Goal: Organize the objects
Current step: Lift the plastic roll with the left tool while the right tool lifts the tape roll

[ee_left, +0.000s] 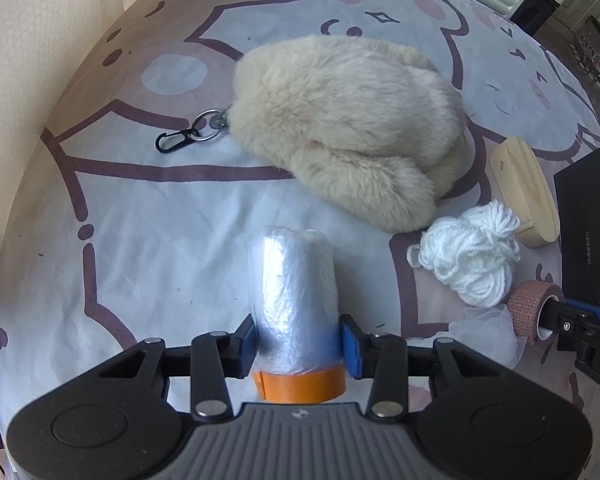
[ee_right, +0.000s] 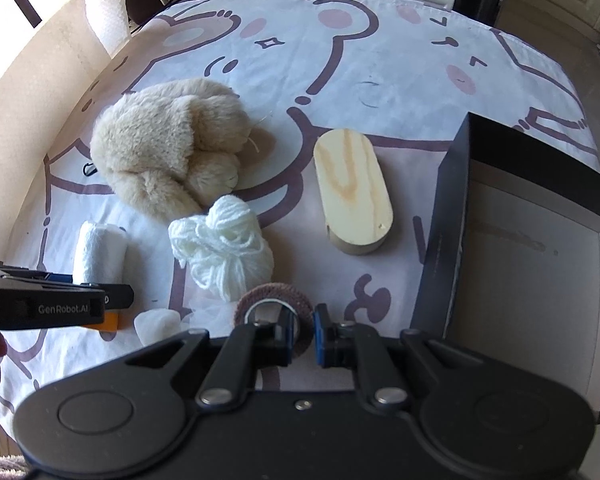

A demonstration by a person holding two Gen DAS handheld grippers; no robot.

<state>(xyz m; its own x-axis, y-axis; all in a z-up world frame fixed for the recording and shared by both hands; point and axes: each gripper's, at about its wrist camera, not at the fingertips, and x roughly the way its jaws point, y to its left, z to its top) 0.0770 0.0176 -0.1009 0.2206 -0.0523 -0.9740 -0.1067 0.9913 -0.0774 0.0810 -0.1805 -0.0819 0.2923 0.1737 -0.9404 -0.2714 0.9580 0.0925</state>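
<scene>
Between the blue pads of the left gripper point(ee_left: 299, 340), a roll of clear plastic bags point(ee_left: 296, 300) with an orange band at its base, squeezed from both sides and pointing away from the tool, most likely gripped this way so that it can be lifted in one piece. Just past the roll, a fluffy cream plush keychain point(ee_left: 352, 128) with a metal ring and black clip point(ee_left: 188, 136), lying loose on the cartoon bedsheet point(ee_left: 140, 220). Off to the right of that tool, a bundle of white yarn point(ee_left: 470, 252) and an oval wooden block point(ee_left: 524, 192). At the tip of the right gripper point(ee_right: 303, 334), a brown bandage roll point(ee_right: 276, 300), pinched through its wall, one finger inside the hole and one outside, a handy hold for a ring shape. Right of that tool, an open black box point(ee_right: 444, 240), bare inside, probably where all the small things belong. Both rolls held low near the sheet, neither in the box yet.
</scene>
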